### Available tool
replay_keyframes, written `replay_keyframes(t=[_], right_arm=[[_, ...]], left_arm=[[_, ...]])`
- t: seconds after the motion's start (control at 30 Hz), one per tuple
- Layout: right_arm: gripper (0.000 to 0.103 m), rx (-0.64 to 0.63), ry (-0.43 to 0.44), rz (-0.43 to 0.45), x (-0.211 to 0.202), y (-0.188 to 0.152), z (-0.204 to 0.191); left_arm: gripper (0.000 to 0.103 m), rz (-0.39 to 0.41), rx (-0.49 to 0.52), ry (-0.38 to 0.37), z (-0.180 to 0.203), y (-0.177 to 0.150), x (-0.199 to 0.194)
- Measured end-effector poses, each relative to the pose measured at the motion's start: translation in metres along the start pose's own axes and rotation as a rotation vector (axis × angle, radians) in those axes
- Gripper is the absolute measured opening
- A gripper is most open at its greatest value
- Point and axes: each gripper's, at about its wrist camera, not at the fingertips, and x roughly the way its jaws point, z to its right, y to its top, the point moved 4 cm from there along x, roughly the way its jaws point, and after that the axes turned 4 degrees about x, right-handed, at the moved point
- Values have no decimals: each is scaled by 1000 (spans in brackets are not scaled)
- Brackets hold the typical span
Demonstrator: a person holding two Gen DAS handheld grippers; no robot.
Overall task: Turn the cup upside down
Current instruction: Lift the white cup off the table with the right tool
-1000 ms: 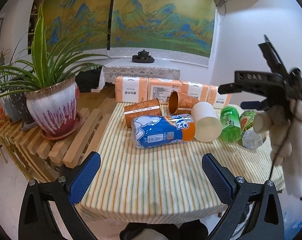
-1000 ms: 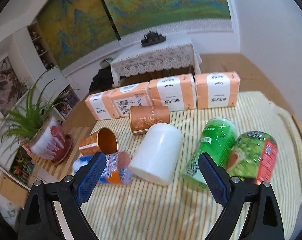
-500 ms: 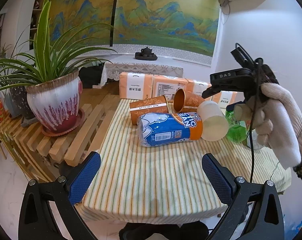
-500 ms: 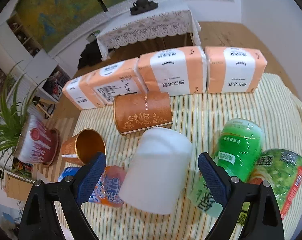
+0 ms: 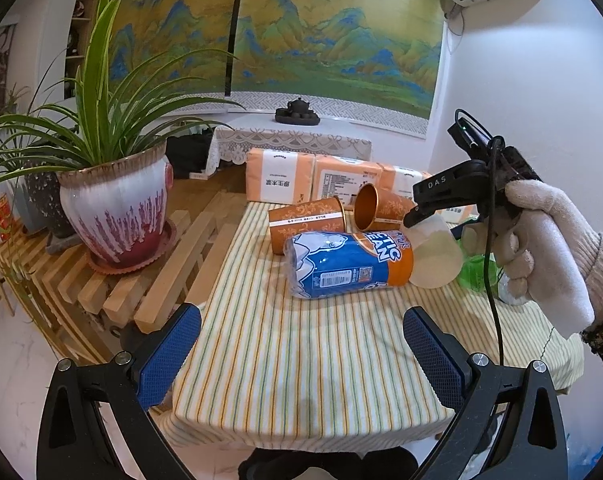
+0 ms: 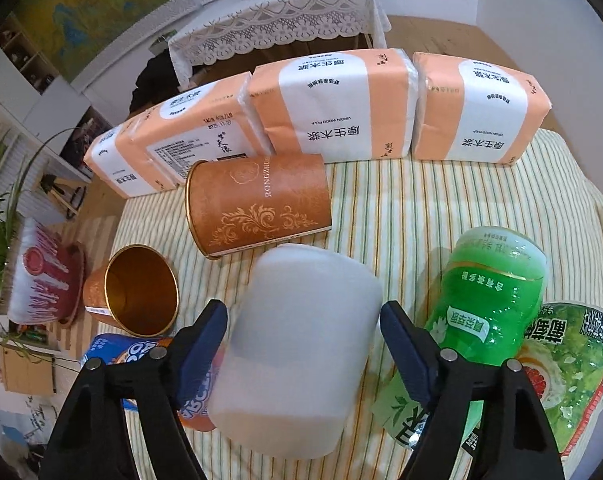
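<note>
A white plastic cup [image 6: 301, 344] lies on its side on the striped tablecloth [image 6: 421, 208], its round end toward the left wrist camera [image 5: 437, 256]. My right gripper [image 6: 303, 322] is open, with one pad on each side of the cup's body; whether the pads touch it I cannot tell. In the left wrist view the right gripper [image 5: 429, 204] comes in from the right, held by a gloved hand [image 5: 549, 248]. My left gripper [image 5: 301, 344] is open and empty above the near part of the table.
A blue-orange bottle [image 5: 349, 264], two copper cups [image 6: 257, 204] [image 6: 137, 292] and green bottles [image 6: 493, 300] [image 6: 573, 364] lie around the white cup. Tissue packs [image 6: 333, 108] line the far edge. A potted plant [image 5: 117, 208] stands on a slatted bench at left.
My right gripper has come down and forward until its fingers straddle the white cup. The left gripper has drifted slightly nearer the table.
</note>
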Motion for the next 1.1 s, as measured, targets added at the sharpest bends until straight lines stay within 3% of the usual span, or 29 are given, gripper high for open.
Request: replay_keyframes(t=[0.37, 0.57, 1.1], right_arm=[[74, -34, -23, -51, 9, 2, -11], [73, -31, -36, -34, 8, 0, -14], [71, -6, 58, 26, -34, -16, -9]], left_arm=[[102, 16, -4, 7, -1, 3, -8], [102, 22, -6, 13, -3, 4, -13], [102, 57, 6, 21, 0, 5, -36]])
